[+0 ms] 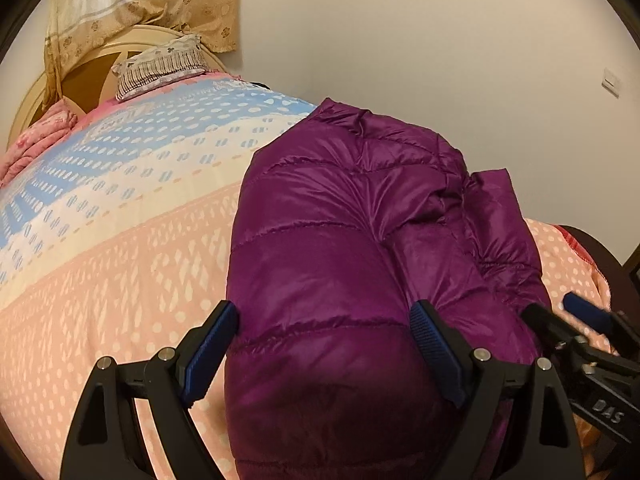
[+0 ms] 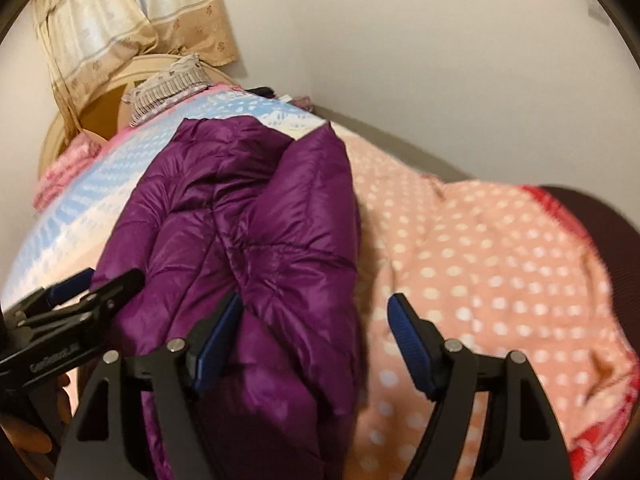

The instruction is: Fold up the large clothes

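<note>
Because the purple down jacket (image 1: 352, 248) already lies as a thick folded bundle on the pink dotted blanket (image 1: 120, 280), the left wrist view shows mostly its quilted back, running away from the camera toward the wall. The left gripper (image 1: 324, 344) hangs over the near end of the bundle with its jaws wide apart; the 2 blue pads (image 1: 436, 348) flank the fabric, and I cannot tell whether they brush it, but they do not pinch it. The right gripper (image 1: 576, 316) shows at the right edge, beside the jacket's ragged side.

In the right wrist view, the jacket (image 2: 240, 232) sits left of centre, its folded edges and a sleeve piled loosely on top. The right gripper (image 2: 316, 340) has its jaws spread: the left pad lies against the jacket's near edge, the right pad stands over bare blanket (image 2: 480, 260), and nothing is clamped. The left gripper (image 2: 96, 284) enters from the left, over the jacket's far side.

The jacket looks light, puffy and springy, with a slick shell, so folds will likely spring open and layers slide. A hold should pinch deep through a quilted seam or hem, taking all layers, not the smooth surface.
</note>
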